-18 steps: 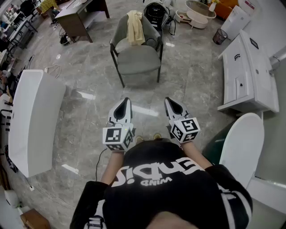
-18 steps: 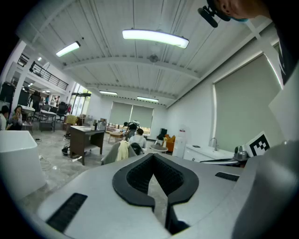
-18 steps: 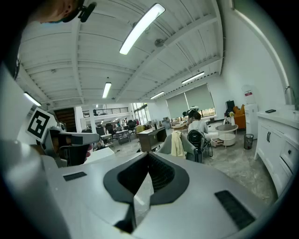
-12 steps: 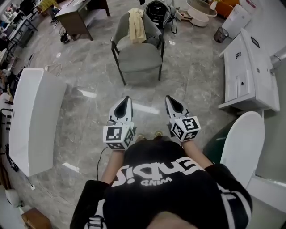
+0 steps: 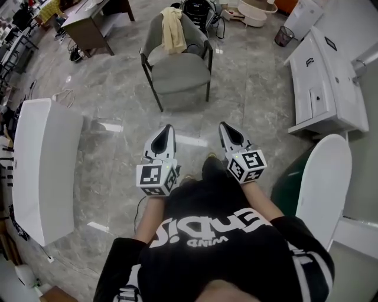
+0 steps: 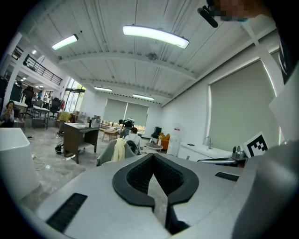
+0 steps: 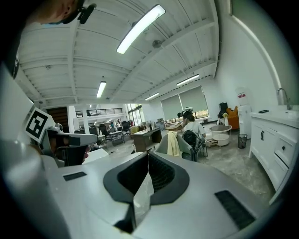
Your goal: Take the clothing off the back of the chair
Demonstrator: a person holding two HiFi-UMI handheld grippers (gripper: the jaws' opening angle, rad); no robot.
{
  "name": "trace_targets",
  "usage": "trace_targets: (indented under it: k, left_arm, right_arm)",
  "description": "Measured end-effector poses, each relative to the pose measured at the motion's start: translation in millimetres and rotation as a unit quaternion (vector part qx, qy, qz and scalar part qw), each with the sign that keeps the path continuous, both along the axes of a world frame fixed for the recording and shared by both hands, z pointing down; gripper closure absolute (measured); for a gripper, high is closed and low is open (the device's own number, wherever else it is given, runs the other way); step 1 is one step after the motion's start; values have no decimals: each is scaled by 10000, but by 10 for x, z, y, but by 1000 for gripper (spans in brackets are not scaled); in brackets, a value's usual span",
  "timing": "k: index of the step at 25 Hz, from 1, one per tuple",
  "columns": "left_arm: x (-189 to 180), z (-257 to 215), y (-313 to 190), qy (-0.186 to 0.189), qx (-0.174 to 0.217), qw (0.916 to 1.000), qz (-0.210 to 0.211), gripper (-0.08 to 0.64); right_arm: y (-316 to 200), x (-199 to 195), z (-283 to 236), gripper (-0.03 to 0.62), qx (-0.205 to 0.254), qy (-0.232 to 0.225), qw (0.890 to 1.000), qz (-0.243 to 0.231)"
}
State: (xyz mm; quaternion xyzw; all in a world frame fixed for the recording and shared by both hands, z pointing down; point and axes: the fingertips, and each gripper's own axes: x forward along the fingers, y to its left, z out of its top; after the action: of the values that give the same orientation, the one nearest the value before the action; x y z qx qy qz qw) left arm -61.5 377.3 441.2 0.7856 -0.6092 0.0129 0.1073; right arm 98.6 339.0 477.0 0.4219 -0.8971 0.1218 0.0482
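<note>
A grey armchair (image 5: 177, 74) stands on the marble floor ahead of me. Pale yellow clothing (image 5: 172, 30) hangs over its backrest. My left gripper (image 5: 167, 128) and right gripper (image 5: 225, 125) are held side by side in front of my chest, both pointing at the chair and well short of it. Both are shut, with nothing between the jaws. In the left gripper view the clothing (image 6: 119, 150) shows small beyond the gripper (image 6: 152, 156). In the right gripper view the clothing (image 7: 173, 143) drapes the chair (image 7: 186, 148) beyond the gripper (image 7: 147, 153).
A long white table (image 5: 44, 159) runs along the left. At the right stand a white cabinet (image 5: 328, 82) and a round white top (image 5: 322, 189). Behind the chair are a black bag (image 5: 198, 9), a brown desk (image 5: 88, 17) and a bin (image 5: 283, 36).
The chair and the white table have slid slightly left and up in the head view. Both grippers keep the same pose, still shut.
</note>
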Motion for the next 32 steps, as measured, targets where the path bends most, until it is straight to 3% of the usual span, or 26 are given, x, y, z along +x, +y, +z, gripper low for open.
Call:
trace_targets:
  k: [14, 32]
  left_arm:
    - [-388, 173, -959, 14, -2, 10000, -66, 546]
    - [-519, -177, -3327, 84, -7, 9988, -486, 546]
  right_arm:
    - [-970, -302, 115, 578, 40, -8, 10000, -8]
    - [-3366, -370, -246, 578, 98, -111, 9990, -422]
